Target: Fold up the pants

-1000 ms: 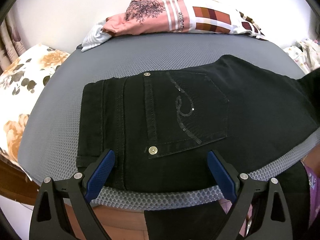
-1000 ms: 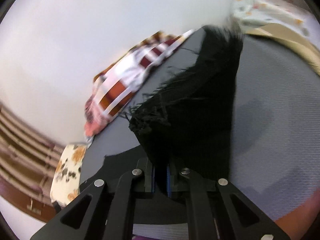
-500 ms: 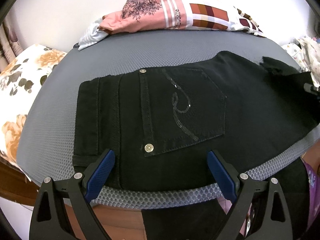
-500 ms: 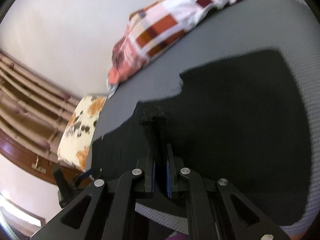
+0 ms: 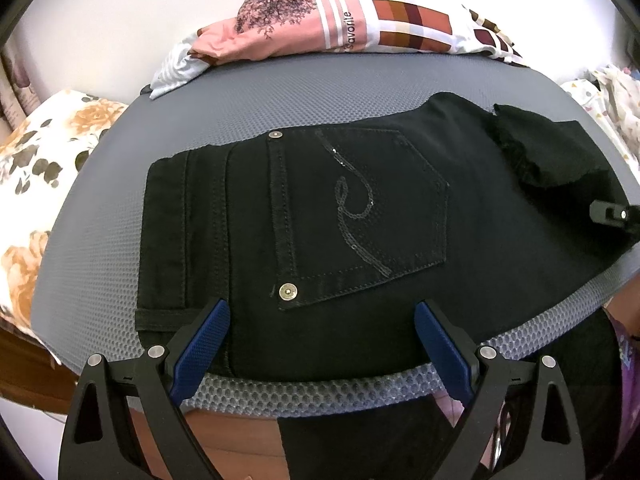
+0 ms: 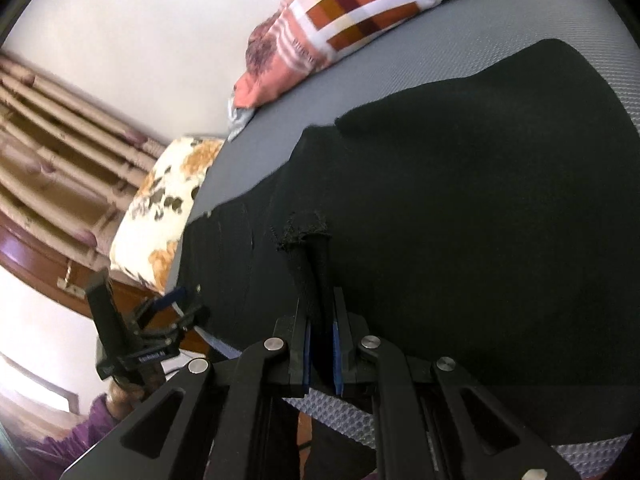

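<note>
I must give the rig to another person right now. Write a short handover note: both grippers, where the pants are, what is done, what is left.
Left hand-held gripper: open, empty, at the near edge of the pants, close to the waistband.
Right hand-held gripper: shut on the frayed leg end, holding it low over the seat area.
Pants: flat on the grey mattress, back pocket up.
Done: leg end brought over toward the waist.
Left: lay it down, release, smooth, probably one more fold.

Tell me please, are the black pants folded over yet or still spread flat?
Partly folded: the right gripper is shut on the frayed leg hem, which lies doubled over the pants beside the back pocket.
</note>
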`<state>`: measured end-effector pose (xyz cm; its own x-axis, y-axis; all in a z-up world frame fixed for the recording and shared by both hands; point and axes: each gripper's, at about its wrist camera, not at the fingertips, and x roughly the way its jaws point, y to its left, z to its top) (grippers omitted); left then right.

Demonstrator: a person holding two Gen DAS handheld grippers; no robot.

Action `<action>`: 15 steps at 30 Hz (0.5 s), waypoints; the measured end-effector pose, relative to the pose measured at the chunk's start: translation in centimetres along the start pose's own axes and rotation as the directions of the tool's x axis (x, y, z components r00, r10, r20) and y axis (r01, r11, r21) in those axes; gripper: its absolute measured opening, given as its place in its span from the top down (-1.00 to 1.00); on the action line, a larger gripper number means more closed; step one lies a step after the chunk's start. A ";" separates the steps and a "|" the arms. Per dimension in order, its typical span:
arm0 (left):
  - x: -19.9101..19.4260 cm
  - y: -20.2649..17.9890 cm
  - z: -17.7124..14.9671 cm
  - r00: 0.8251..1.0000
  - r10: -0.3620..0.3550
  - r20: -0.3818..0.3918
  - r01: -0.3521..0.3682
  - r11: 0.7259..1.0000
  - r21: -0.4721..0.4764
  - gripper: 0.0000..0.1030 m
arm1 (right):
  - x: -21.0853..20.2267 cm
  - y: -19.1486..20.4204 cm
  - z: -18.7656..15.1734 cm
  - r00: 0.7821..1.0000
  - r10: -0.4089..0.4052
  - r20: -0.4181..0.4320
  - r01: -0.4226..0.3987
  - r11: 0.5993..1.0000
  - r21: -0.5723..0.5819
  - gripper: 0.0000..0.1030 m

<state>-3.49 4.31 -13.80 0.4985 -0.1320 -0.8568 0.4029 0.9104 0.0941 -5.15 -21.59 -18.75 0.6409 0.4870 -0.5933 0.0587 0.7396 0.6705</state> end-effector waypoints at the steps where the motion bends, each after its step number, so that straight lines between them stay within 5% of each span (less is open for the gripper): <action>1: 0.0 0.0 0.0 1.000 0.001 0.000 -0.001 1.000 0.001 -0.81 | 0.3 0.1 -0.1 1.000 0.001 -0.006 -0.001 1.000 -0.004 0.82; 15: 0.2 -0.3 0.0 1.000 0.002 -0.003 -0.002 1.000 0.008 -0.81 | 1.5 1.6 -0.9 0.998 -0.058 -0.019 0.056 0.993 -0.100 0.80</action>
<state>-3.55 4.05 -13.98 0.4969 -0.1291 -0.8582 0.4081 0.9074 0.0998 -4.82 -19.27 -18.95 0.6216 0.4524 -0.6395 0.0171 0.8084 0.5884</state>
